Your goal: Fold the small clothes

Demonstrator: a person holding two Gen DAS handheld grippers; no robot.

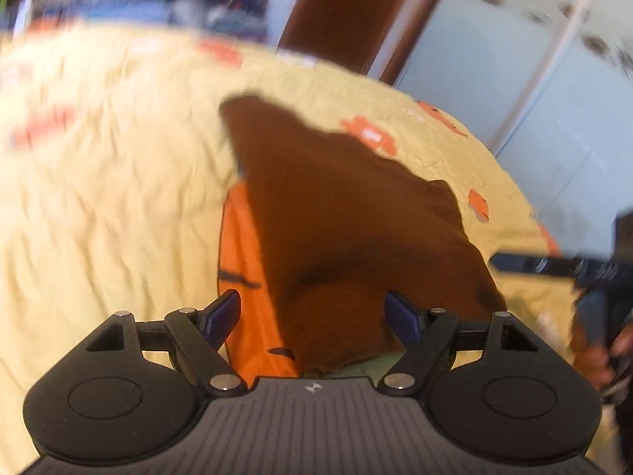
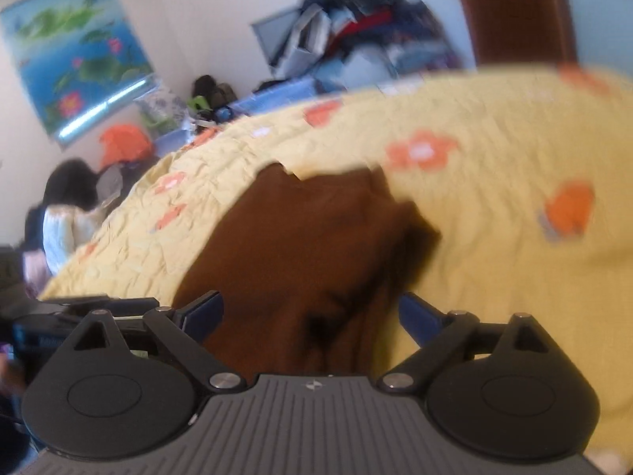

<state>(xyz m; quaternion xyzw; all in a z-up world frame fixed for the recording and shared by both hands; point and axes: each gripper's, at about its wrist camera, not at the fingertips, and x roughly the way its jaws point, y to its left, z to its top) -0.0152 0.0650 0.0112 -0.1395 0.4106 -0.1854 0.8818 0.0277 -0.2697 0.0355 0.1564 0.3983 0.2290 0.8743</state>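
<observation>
A yellow quilted bedspread (image 2: 494,206) with orange flowers covers the bed. Beyond its far edge stand a brown wooden door (image 1: 348,8), pale blue wardrobe panels (image 1: 534,79), a heap of clutter (image 2: 356,27) and a lotus-pond wall poster (image 2: 75,51) on white wall.

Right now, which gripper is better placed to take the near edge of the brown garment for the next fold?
Probably the left gripper: it is open, and the near edge of the brown garment lies between its fingers. The right gripper, also open, faces a bunched part with no clear edge.
</observation>
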